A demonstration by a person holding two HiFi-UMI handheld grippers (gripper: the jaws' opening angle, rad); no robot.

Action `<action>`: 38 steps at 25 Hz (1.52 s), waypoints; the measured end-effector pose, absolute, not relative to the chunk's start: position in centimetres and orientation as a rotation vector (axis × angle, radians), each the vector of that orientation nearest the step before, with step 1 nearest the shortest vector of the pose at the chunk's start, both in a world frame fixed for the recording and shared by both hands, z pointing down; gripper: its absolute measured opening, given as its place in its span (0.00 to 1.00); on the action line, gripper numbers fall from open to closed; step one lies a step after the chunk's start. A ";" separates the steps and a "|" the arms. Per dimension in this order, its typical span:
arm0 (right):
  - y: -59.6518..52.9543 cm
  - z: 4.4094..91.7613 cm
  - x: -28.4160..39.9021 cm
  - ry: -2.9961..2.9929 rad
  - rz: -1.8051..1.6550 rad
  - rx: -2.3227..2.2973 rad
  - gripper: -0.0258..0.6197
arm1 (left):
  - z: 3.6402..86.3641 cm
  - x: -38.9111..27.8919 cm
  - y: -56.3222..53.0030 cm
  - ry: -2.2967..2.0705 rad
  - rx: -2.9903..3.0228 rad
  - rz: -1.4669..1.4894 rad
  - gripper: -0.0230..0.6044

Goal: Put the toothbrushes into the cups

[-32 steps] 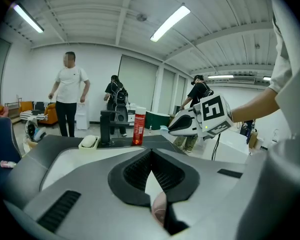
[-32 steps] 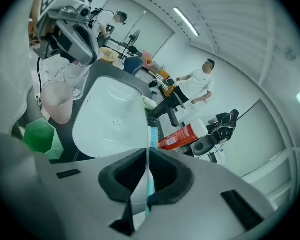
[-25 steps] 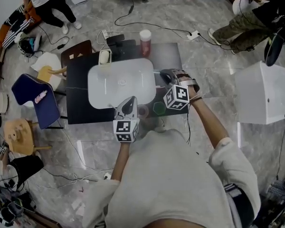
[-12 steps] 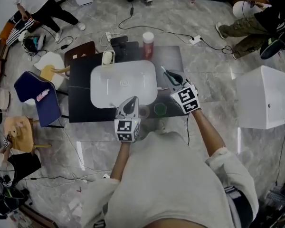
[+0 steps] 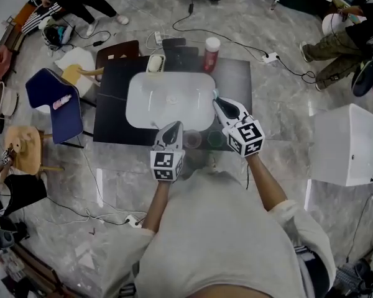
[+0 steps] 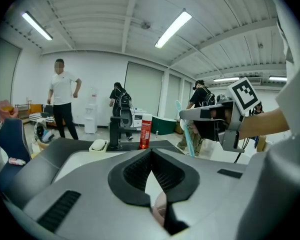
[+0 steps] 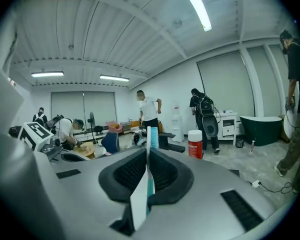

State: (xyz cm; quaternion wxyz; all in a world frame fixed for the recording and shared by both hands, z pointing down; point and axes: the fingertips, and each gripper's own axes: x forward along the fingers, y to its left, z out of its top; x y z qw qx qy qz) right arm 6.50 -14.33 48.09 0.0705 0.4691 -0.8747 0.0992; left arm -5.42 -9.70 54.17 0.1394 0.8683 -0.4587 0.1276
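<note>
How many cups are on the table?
2. Both stand at the table's near edge: a pink cup by the left gripper, a green cup next to it by the right gripper.

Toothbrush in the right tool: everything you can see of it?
The toothbrush is slim, plastic by the look: white handle with a teal stripe, pale teal bristle head. It stands near upright, head on top, clamped part-way along the handle in the right tool. The head sticks out past the jaw tips. It is held in the air by the right edge of the white basin, outside the cups; nothing else touches it.
</note>
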 end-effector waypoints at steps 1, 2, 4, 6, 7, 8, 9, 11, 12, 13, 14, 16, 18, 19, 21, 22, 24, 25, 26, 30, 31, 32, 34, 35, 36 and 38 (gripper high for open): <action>-14.1 48.1 5.8 -2.648 0.304 1.387 0.09 | 54.2 -5.7 -9.6 -1.338 2.501 0.367 0.08; -13.9 48.2 5.1 -2.662 0.307 1.361 0.09 | 54.2 -5.9 -9.5 -1.351 2.494 0.364 0.08; -13.7 48.4 3.8 -2.686 0.311 1.313 0.09 | 54.3 -6.4 -9.4 -1.374 2.481 0.358 0.08; -13.4 48.7 2.3 -2.707 0.325 1.270 0.09 | 54.4 -7.0 -9.2 -1.397 2.464 0.358 0.08; -13.2 48.8 1.6 -2.717 0.335 1.249 0.09 | 54.4 -7.4 -9.0 -1.410 2.453 0.359 0.08; -13.0 49.0 0.9 -2.727 0.345 1.225 0.09 | 54.4 -7.7 -8.9 -1.423 2.443 0.359 0.08; -12.9 49.1 0.2 -2.737 0.352 1.199 0.09 | 54.4 -8.0 -8.7 -1.436 2.433 0.357 0.08; -12.5 49.4 -1.0 -2.753 0.353 1.144 0.09 | 54.4 -8.5 -8.4 -1.459 2.413 0.354 0.08; -12.4 49.5 -1.7 -2.760 0.354 1.120 0.09 | 54.5 -8.8 -8.3 -1.470 2.404 0.352 0.08; -12.4 49.7 -2.2 -2.765 0.358 1.101 0.09 | 54.5 -9.2 -8.3 -1.482 2.395 0.350 0.08; -12.3 49.9 -2.8 -2.769 0.364 1.084 0.09 | 54.6 -9.5 -8.2 -1.494 2.387 0.348 0.08; -12.2 50.6 -3.7 -2.772 0.381 1.051 0.09 | 54.8 -10.2 -8.1 -1.517 2.367 0.347 0.08; -12.0 51.2 -4.4 -2.770 0.396 1.018 0.09 | 54.9 -10.6 -7.9 -1.534 2.348 0.345 0.08; -11.9 51.5 -4.7 -2.767 0.402 1.004 0.09 | 54.9 -10.8 -7.8 -1.540 2.341 0.344 0.08; -11.7 52.2 -5.3 -2.761 0.412 0.984 0.09 | 54.9 -11.2 -7.6 -1.551 2.331 0.346 0.08; -11.6 52.7 -5.5 -2.755 0.417 0.977 0.09 | 55.0 -11.5 -7.6 -1.556 2.326 0.348 0.08; -11.3 53.5 -5.7 -2.743 0.424 0.966 0.09 | 55.2 -11.7 -7.4 -1.562 2.317 0.351 0.08; -11.1 53.8 -5.8 -2.736 0.423 0.961 0.09 | 55.3 -11.8 -7.4 -1.563 2.313 0.351 0.08; -10.9 54.2 -5.8 -2.730 0.423 0.956 0.09 | 55.4 -11.9 -7.3 -1.563 2.309 0.350 0.08; -10.5 55.4 -5.9 -2.712 0.440 0.952 0.09 | 55.7 -11.8 -7.2 -1.555 2.303 0.350 0.08; -10.4 55.6 -5.8 -2.708 0.442 0.955 0.09 | 55.8 -11.8 -7.2 -1.552 2.303 0.351 0.08; -10.4 55.9 -5.8 -2.703 0.442 0.959 0.09 | 55.8 -11.7 -7.3 -1.549 2.304 0.350 0.08; -10.3 56.2 -5.9 -2.696 0.440 0.960 0.09 | 55.9 -11.8 -7.4 -1.546 2.304 0.346 0.08; -10.2 56.4 -6.0 -2.692 0.439 0.957 0.09 | 56.0 -11.8 -7.4 -1.546 2.304 0.345 0.08; -10.2 56.7 -6.0 -2.687 0.438 0.954 0.09 | 56.0 -11.8 -7.5 -1.546 2.303 0.342 0.08; -10.0 57.2 -5.9 -2.673 0.440 0.948 0.09 | 56.2 -11.8 -7.6 -1.544 2.300 0.341 0.08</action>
